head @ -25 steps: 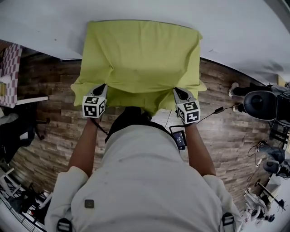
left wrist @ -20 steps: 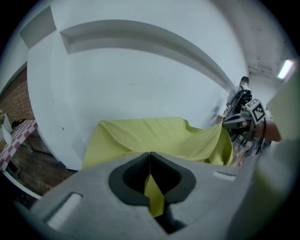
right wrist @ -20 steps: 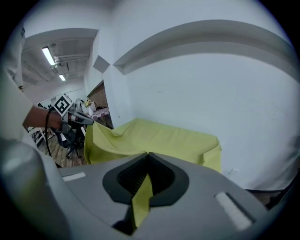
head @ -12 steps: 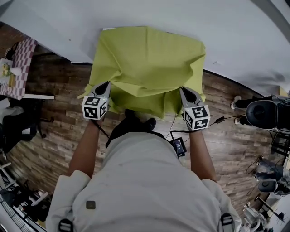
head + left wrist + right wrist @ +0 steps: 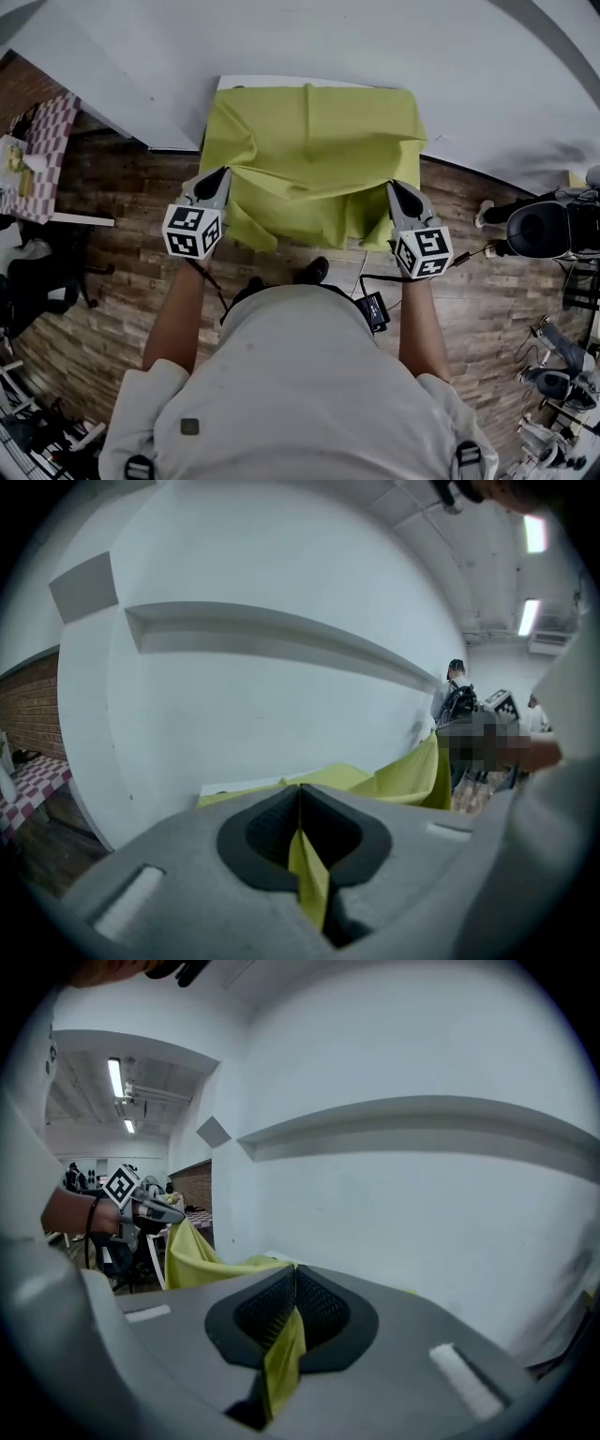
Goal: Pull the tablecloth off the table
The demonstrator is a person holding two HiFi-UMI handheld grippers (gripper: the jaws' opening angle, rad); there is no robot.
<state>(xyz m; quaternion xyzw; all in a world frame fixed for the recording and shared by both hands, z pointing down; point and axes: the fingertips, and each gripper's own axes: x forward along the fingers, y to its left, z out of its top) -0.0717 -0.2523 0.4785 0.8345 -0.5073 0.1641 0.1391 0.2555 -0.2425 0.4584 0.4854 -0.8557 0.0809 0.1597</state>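
A yellow-green tablecloth (image 5: 314, 155) lies crumpled over a small white table (image 5: 272, 82) against the wall; its near edge is lifted and folded back. My left gripper (image 5: 223, 172) is shut on the cloth's near left corner, and a strip of cloth (image 5: 307, 878) shows between its pressed jaws. My right gripper (image 5: 392, 186) is shut on the near right corner, with a fold of cloth (image 5: 284, 1354) pinched between its jaws. Both are held up level with each other in front of the table. In the right gripper view the left gripper (image 5: 178, 1211) shows at far left with cloth hanging from it.
A white wall (image 5: 375, 47) runs behind the table, with wooden floor (image 5: 122, 225) to either side. A checked table (image 5: 42, 155) stands at the left. A dark round object (image 5: 539, 225) and gear sit at the right. A cable and small device (image 5: 375, 307) hang near my body.
Both grippers have risen with the cloth's near corners. The near edge has come up off the table front, and more of the white tabletop's far edge is bared.
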